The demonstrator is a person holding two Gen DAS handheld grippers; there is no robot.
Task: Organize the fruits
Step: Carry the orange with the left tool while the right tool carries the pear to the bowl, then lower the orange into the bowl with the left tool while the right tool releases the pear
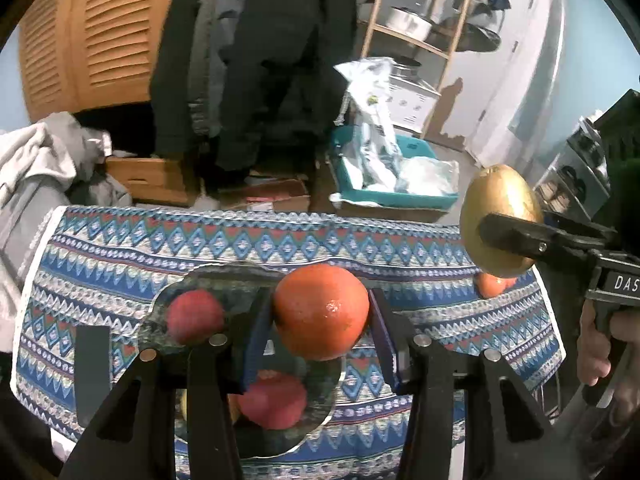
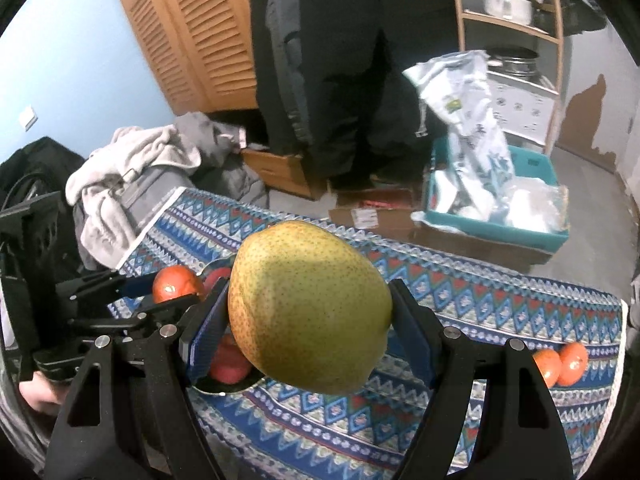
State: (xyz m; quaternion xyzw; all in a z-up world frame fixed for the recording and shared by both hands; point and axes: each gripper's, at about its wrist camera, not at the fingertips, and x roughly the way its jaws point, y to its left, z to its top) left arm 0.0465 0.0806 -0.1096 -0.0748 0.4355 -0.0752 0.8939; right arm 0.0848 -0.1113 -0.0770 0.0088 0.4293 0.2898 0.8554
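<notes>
"DAS" on the right tool [image 1: 506,236]

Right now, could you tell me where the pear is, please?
The pear is off the table, clamped in the right gripper, hanging right of the glass bowl above the patterned cloth.

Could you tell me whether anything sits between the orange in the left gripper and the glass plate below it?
Nothing visible blocks it. The orange hangs over the glass plate, whose near part holds red apples, so only free spots remain. The right gripper holds its pear off to the side.
</notes>
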